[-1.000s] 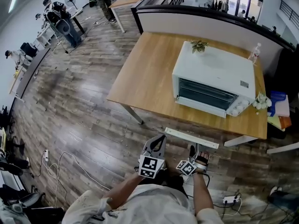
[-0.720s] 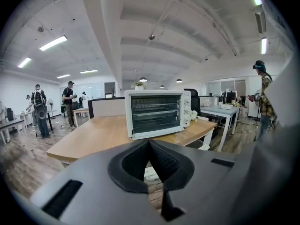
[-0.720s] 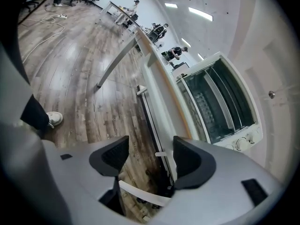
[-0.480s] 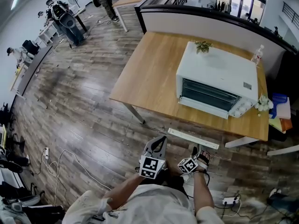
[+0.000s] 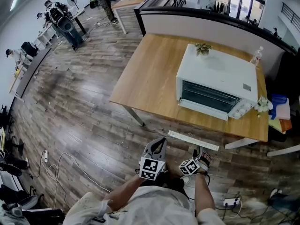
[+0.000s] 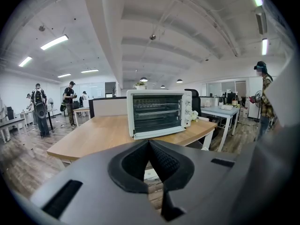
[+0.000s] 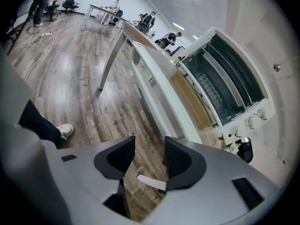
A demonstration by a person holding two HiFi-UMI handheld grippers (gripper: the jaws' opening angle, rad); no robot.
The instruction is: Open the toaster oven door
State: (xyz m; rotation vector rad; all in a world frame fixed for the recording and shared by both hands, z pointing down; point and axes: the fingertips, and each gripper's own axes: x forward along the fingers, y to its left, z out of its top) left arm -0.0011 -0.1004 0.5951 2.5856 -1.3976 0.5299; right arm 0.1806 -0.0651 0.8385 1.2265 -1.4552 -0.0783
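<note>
Jaws of my left gripper [image 6: 149, 142] are pressing together, tip against tip, pinching nothing. Jaws of my right gripper [image 7: 149, 139] are standing apart and have just been closing; only the grey-brown plank floor [image 7: 70, 83] is showing through the gap.

I am looking past the closed left tips at the white box-shaped toaster oven [image 6: 157, 112], which is sitting straight ahead of them and a little above, well apart, on the light wooden table [image 6: 93, 135]. Its dark glass door [image 6: 156, 111] is facing my jaws squarely and is lying flush and shut against the body. Its long axis is running across my line of reach, with the white control knobs [image 6: 188, 109] at the right end.

From my right gripper the toaster oven [image 7: 225, 86] is sitting up and to the right of the open jaws, appearing tilted, well clear of them.

In the head view both the left gripper [image 5: 159, 142] and the right gripper [image 5: 200, 151] are hanging short of the table's near edge, with the toaster oven [image 5: 216, 76] beyond and to the right, its door [image 5: 206, 96] turned toward me.
</note>
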